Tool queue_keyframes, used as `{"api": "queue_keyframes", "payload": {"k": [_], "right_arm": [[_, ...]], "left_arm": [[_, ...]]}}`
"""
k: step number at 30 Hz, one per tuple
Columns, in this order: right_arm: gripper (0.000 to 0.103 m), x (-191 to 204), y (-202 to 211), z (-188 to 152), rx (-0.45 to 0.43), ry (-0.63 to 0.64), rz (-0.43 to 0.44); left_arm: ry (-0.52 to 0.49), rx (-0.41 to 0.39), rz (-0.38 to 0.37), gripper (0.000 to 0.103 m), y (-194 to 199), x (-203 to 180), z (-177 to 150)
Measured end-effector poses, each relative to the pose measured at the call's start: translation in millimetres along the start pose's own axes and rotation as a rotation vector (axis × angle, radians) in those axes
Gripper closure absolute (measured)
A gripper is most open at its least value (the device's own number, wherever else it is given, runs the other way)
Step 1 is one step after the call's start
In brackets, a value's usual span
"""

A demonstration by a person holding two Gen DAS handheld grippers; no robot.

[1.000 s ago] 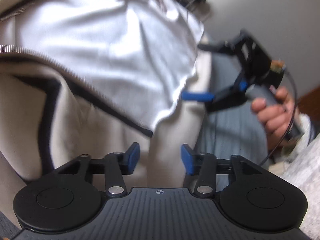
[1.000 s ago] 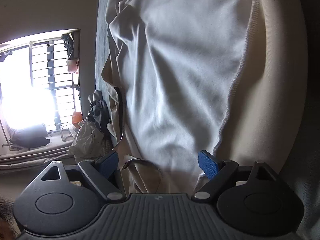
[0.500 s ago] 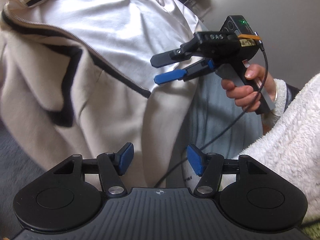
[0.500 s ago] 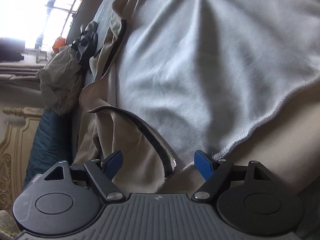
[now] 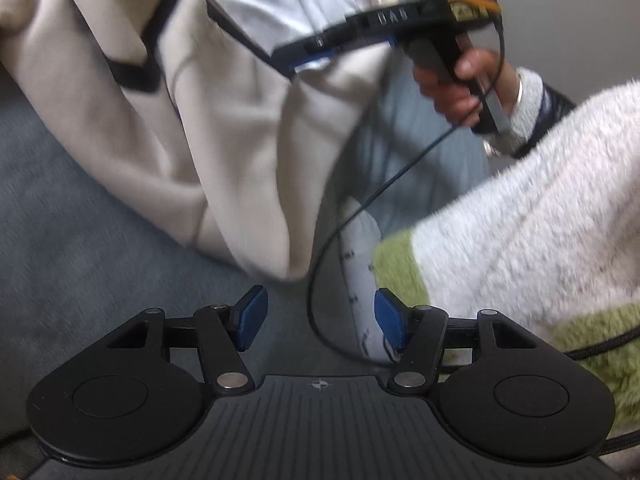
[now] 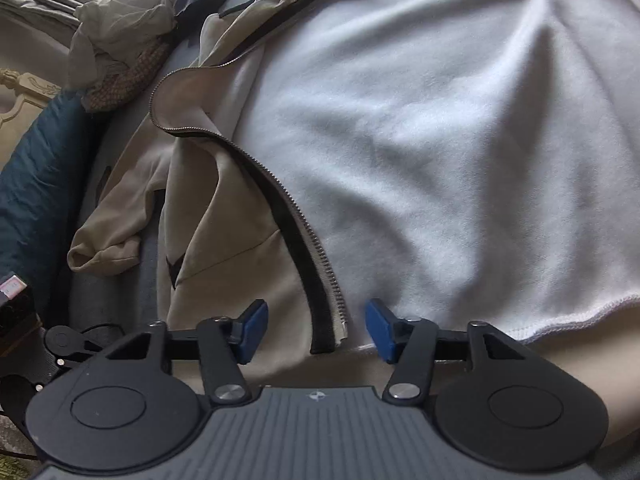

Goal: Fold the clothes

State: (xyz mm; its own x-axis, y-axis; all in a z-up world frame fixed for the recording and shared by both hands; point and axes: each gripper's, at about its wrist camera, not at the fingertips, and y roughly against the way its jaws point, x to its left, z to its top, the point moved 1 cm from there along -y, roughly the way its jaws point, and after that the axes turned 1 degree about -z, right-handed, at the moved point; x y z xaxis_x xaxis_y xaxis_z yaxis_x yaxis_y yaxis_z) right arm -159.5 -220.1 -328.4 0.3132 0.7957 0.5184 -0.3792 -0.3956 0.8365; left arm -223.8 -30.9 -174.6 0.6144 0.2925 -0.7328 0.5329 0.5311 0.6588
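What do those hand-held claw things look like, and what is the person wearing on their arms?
Each claw is black plastic with two round discs, a ribbed grey base and blue finger pads. The right one carries a green light, an orange tag and a thin black cable. The sleeve is fluffy white with green.

One beige jacket (image 6: pixel 208 216) with one zipper (image 6: pixel 308 248) lies ahead of the fingers, one pile of other clothes (image 6: pixel 120 40) far beyond them, two grippers, one cable (image 5: pixel 360 208), one hand (image 5: pixel 456 88).

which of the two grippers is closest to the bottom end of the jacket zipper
The right gripper: the zipper's bottom end lies between its open fingers. The left gripper hovers over grey bedding, off the jacket.
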Motion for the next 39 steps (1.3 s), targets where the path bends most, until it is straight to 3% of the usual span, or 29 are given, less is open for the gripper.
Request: {"api": "queue_keyframes", "payload": {"k": [3,8,9,10,11,13,18,26,33,39], "right_arm": [[0.052,1,-4,1,0.009,-0.017,-0.003],[0.052,3,-10,1,0.007,-0.045,-0.006],[0.056,4,-9,0,0.008,-0.039,-0.008],[0.073,6,-9,-1,0.008,-0.033,-0.011],[0.081,6,-8,-2,0.006,-0.036,-0.013],[0.083,3,-4,-5,-0.002,-0.053,-0.012],[0.084,7,14,-14,-0.044,-0.049,-0.040],[0.085,-33,50,-41,-0.037,-0.141,-0.205],[0.085,-41,49,-52,-0.044,-0.159,-0.229],[0.085,-44,42,-53,-0.023,-0.148,-0.226]], "left_arm": [[0.022,0.010,0.014,0.044,0,4,-7],[0.152,-0.074,0.008,0.044,10,30,-12],[0.182,-0.085,-0.008,0.044,11,35,-13],[0.207,-0.096,-0.026,0.044,13,40,-15],[0.230,-0.104,-0.044,0.044,14,44,-17],[0.265,-0.110,-0.073,0.044,13,50,-19],[0.284,-0.090,-0.102,0.044,4,55,-20],[0.294,-0.082,-0.096,0.044,-6,55,-16],[0.352,-0.092,-0.079,0.044,-4,63,-13],[0.370,-0.097,-0.046,0.054,-13,54,-1]]}}
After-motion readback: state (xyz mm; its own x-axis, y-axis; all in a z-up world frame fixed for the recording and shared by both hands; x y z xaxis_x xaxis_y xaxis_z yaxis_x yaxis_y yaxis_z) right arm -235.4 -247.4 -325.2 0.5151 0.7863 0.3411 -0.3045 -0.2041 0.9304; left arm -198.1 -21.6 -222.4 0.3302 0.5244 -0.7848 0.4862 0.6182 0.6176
